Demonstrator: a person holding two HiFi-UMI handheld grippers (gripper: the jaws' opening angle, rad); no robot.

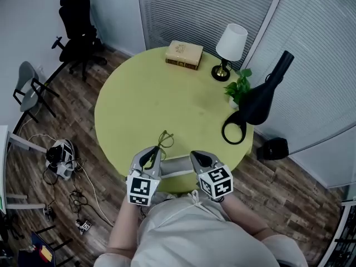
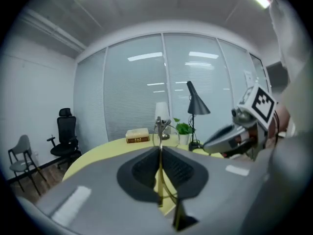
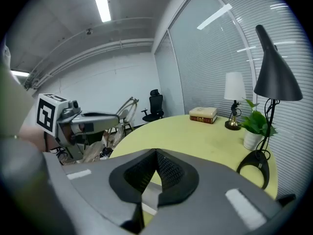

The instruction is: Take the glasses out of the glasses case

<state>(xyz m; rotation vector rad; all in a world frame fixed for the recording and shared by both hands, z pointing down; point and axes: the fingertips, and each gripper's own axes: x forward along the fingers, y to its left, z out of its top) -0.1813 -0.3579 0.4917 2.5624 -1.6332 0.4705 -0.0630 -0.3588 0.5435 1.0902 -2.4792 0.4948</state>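
Yellow-green round worktop (image 1: 161, 99) fills the middle of the head view, with wood-pattern floor around it. Black office chair (image 1: 78, 29) stands on the floor well apart from the worktop, on my far left.

Far-right rim of the worktop: black desk lamp (image 1: 261, 99) with a ring-shaped base and a cone shade. Near it, further back, stands a table lamp (image 1: 231, 42) with a white shade. A small potted plant (image 1: 239, 88) sits between the two lamps. A tan book (image 1: 184, 54) lies flat at the far edge, left of the table lamp.

Both my grippers are at the near edge of the worktop, side by side.

Right gripper (image 3: 156, 154): pads pressed together at the tips, with a flat grey piece of the glasses case (image 1: 177, 166) caught between them lower down. The case is pale grey and lies at the near rim, spanning the gap between the two grippers.

Left gripper (image 2: 160, 155): jaws pinched on one thin gold-coloured temple of the glasses (image 1: 166, 139). The wire frame sticks out beyond the jaw tips over the worktop, outside the case and just beyond its left end. One round rim shows clearly in the left gripper view.
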